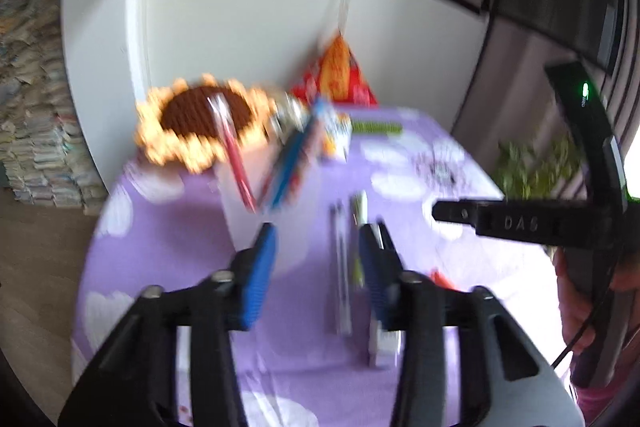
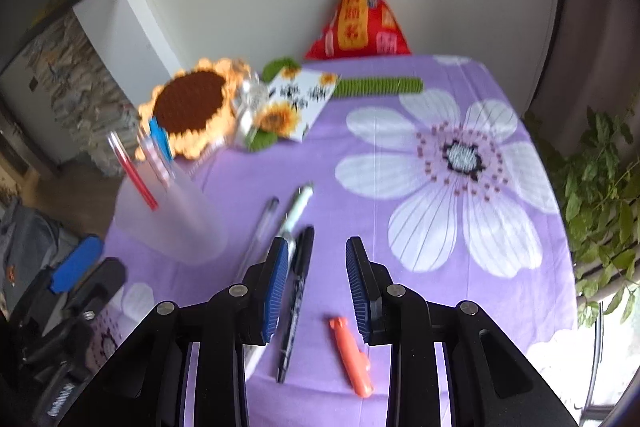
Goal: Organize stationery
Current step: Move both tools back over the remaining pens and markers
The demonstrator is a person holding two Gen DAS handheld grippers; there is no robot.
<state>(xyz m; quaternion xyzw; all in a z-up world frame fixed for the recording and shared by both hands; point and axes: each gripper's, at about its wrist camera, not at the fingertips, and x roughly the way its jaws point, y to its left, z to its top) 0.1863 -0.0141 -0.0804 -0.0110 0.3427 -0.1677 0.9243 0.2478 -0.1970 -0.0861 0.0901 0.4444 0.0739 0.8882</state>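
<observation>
Right hand-held gripper hovers released over the black marker; orange pen lies at five o'clock. Left hand-held gripper is released too, frosted cup at eleven o'clock on the purple surface.

Bright daylight, perhaps window-lit; motion blur, fisheye-warped edges.

Both grippers hang over the purple tablecloth, tilted downward. Left gripper has its jaws parted, nothing pinched. Right gripper likewise stands apart and empty, a hand gripping its handle.
</observation>
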